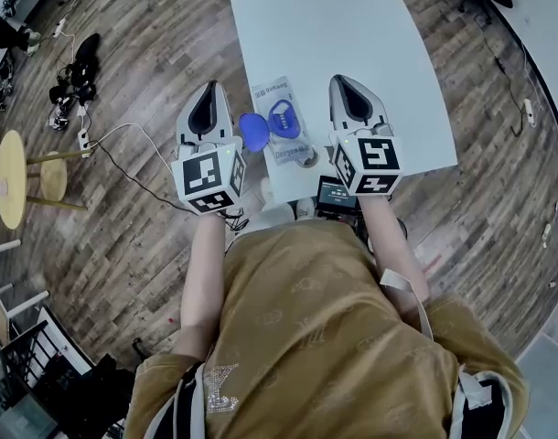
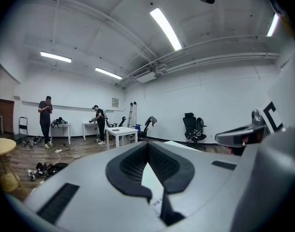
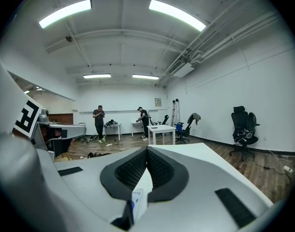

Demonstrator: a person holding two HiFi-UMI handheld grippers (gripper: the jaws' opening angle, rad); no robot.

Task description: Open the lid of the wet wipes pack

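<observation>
Head view: soft white printed wet wipes pack (image 1: 272, 92) lies on the white table (image 1: 316, 26). Its blue oval lid (image 1: 253, 132) looks already flipped to the pack's left. The left gripper (image 1: 208, 94) sits just left of the pack and the right gripper (image 1: 349, 88) just right. Left gripper view: jaws pressed together, empty. Right gripper view: the same. To fold the lid flatter, pin the pack's right edge first — it probably slides.

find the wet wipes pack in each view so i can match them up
Head view: wet wipes pack, upper centre.
Left gripper view: a printed sliver, low in the gap between the jaws.
Right gripper view: a sliver, low in the same gap.
Shared landmark: the white table under it.
</observation>
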